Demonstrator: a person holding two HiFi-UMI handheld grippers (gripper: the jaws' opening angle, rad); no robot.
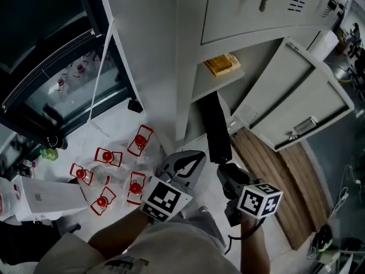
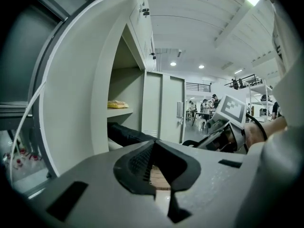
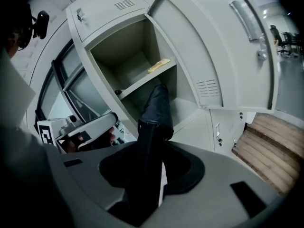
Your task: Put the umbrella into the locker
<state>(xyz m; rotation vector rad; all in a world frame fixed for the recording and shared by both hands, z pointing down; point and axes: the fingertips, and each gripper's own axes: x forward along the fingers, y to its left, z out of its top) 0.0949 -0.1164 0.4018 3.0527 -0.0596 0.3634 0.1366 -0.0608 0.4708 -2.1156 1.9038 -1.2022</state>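
- The folded black umbrella (image 1: 215,124) points toward 12 o'clock in the head view; its far end is inside the lower compartment of the locker (image 1: 188,67), under the shelf (image 1: 212,83), and its near end sticks out over the floor (image 1: 117,124)
- The right claw (image 1: 227,169) is clamped on the umbrella's near end, at 6 o'clock of the compartment; in the right gripper view the dark fabric fills the space between the jaws and runs up into the open locker
- The left claw (image 1: 191,160) sits at 9 o'clock of the right claw, just beside the umbrella; its jaws meet at the tips and hold nothing, and only a patch of wooden boards (image 1: 274,176) shows behind the pads
- A yellow packet (image 1: 221,65) lies on the shelf, at 12 o'clock of the umbrella
- The locker's door (image 1: 296,96) stands swung wide open at 2 o'clock of the umbrella, with a metal handle near its outer edge
- The wooden boards run along the floor at 4 o'clock of the umbrella, under the open door
- Clear bottles (image 1: 114,170) with red labels lie scattered on the white floor at 9 o'clock of the left claw
- A white box (image 1: 43,198) sits beyond the bottles, at 8 o'clock of the left claw
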